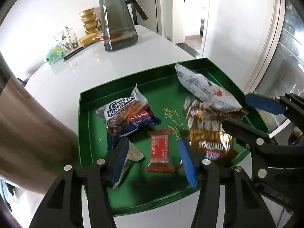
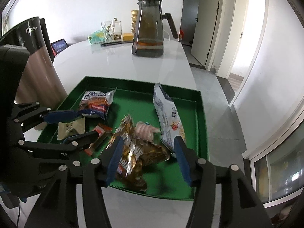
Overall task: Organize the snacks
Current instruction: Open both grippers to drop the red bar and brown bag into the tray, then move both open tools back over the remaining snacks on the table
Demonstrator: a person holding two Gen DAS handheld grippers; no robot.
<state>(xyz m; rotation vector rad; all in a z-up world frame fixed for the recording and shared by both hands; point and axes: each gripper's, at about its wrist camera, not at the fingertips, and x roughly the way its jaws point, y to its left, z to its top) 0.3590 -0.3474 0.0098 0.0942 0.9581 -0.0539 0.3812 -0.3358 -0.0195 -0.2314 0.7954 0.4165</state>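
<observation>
Five snacks already lie in the green tray [image 1: 83, 133] on the white counter [image 1: 114, 64], among them a red bar [image 1: 159, 153] and a gold packet [image 2: 133, 152], as the left gripper [image 1: 154, 160] and right gripper [image 2: 147, 160] hover above with jaws apart and empty, no loose snacks visible outside.

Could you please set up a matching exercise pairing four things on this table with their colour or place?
Things:
1. small snack bar
2. white pouch
3. glass pitcher
4. gold foil bag

Descriptions:
A. stands outside the tray on the white table
B. orange-red wrapper, lying flat on the green floor of the tray
C. crinkled and shiny, between the open jaws of the right gripper
D. leans up against the tray's far corner

Pairs: 1-B, 2-D, 3-A, 4-C
</observation>
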